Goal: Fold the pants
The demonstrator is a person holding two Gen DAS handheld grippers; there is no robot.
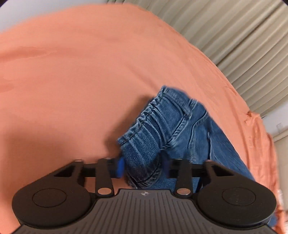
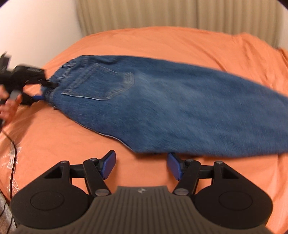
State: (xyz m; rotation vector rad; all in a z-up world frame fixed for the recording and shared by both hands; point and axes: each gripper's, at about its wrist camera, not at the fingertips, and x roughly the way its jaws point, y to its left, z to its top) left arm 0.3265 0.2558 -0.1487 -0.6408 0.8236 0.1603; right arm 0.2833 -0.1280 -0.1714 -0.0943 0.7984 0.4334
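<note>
Closest to me, my right gripper (image 2: 141, 166) sits with its blue pads (image 2: 108, 164) spread wide and nothing between them, poised over bare orange bedsheet (image 2: 63, 136) just short of the lower edge of the jeans (image 2: 171, 108). My left gripper (image 1: 144, 168) has its fingers drawn in on a bunched fold of denim at the waistband (image 1: 144, 124), so it has hold of the jeans there; one blue pad (image 1: 121, 167) shows at the left of the fold, the other is hidden behind the cloth. From the right wrist view the jeans lie across the sheet, back pocket (image 2: 100, 84) up, waist toward the left where that gripper (image 2: 40, 90) pinches it, the leg running off to the right. Beyond the bed hangs a pleated beige curtain (image 2: 162, 14).
</note>
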